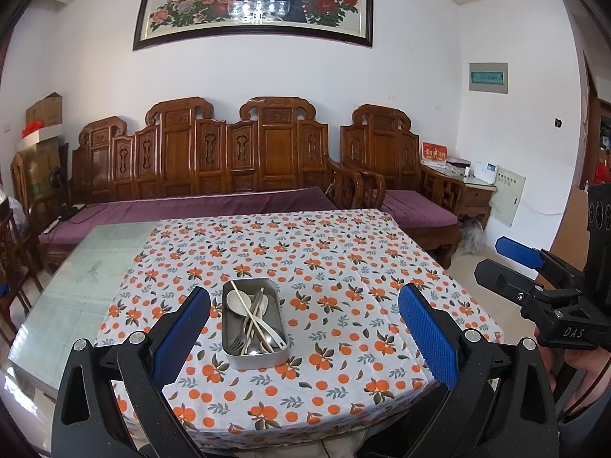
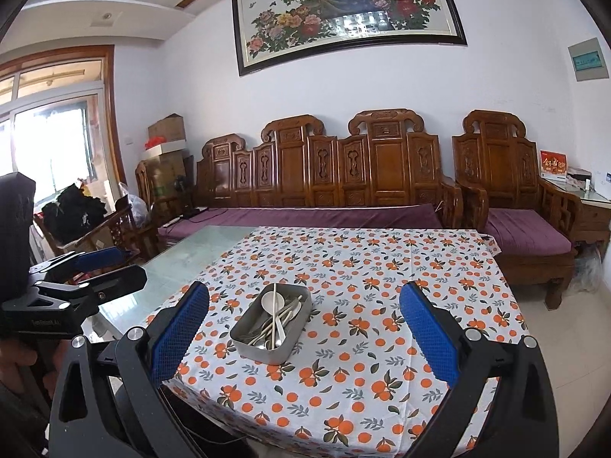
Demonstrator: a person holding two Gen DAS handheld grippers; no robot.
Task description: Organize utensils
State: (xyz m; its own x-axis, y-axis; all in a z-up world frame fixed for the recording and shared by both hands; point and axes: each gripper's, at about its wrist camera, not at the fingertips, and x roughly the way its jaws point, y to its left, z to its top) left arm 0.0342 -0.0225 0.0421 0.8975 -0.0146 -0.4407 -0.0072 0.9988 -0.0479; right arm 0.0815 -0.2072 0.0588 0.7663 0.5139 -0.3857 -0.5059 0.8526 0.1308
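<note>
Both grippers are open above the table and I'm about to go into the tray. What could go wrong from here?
1. The chopsticks, spoons and fork lie crossed in a pile in the tray, so pulling one may drag or flip others out.
2. The tray sits loose on the tablecloth; a sideways pull might slide it or bunch the cloth.
3. The left gripper and right gripper both aim at the same narrow tray and may collide.

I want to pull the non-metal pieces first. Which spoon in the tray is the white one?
The white spoon is the one with its round bowl at the far end of the metal tray. Its pale, matte bowl contrasts with the shiny steel spoon and fork at the near end.
</note>
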